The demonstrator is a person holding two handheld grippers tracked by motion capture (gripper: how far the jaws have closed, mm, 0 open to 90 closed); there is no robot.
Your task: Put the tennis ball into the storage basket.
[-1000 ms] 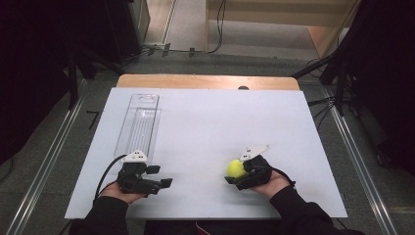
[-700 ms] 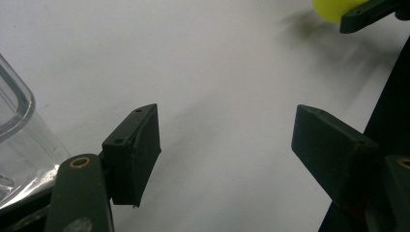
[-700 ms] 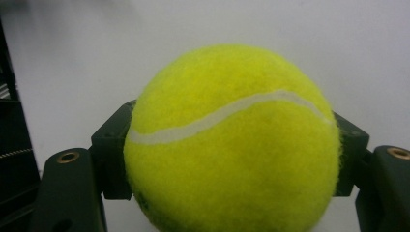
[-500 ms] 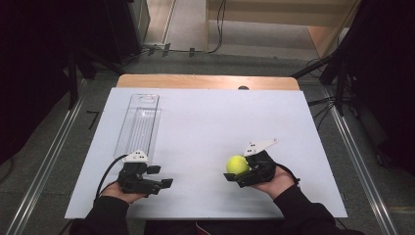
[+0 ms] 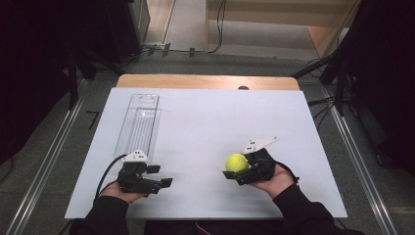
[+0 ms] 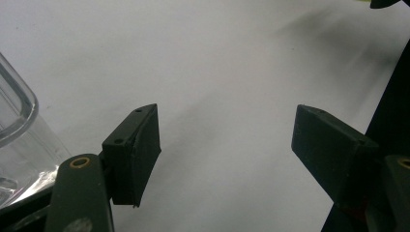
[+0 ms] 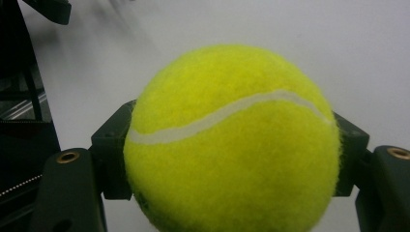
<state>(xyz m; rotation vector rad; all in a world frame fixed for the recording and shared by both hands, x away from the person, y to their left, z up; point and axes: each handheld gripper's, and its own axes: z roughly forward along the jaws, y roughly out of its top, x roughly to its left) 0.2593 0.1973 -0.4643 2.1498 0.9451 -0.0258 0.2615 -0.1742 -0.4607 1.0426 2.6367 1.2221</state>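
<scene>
Clear plastic tray (image 5: 139, 125): lying flat on the white table (image 5: 205, 122), at 12 o'clock from the left gripper (image 5: 164, 182).
Left gripper: at the near edge, jaws spread wide, nothing between them.
Tennis ball (image 5: 236, 162): yellow, at 3 o'clock from the left gripper, clamped between the jaws of the right gripper (image 5: 235, 171).

1. A fuzzy yellow-green tennis ball (image 7: 232, 140) with a curved white seam is seen.
2. It is clamped on both sides between the black jaws of the right gripper (image 5: 237, 168).
3. It is held near the table's front right part.
</scene>
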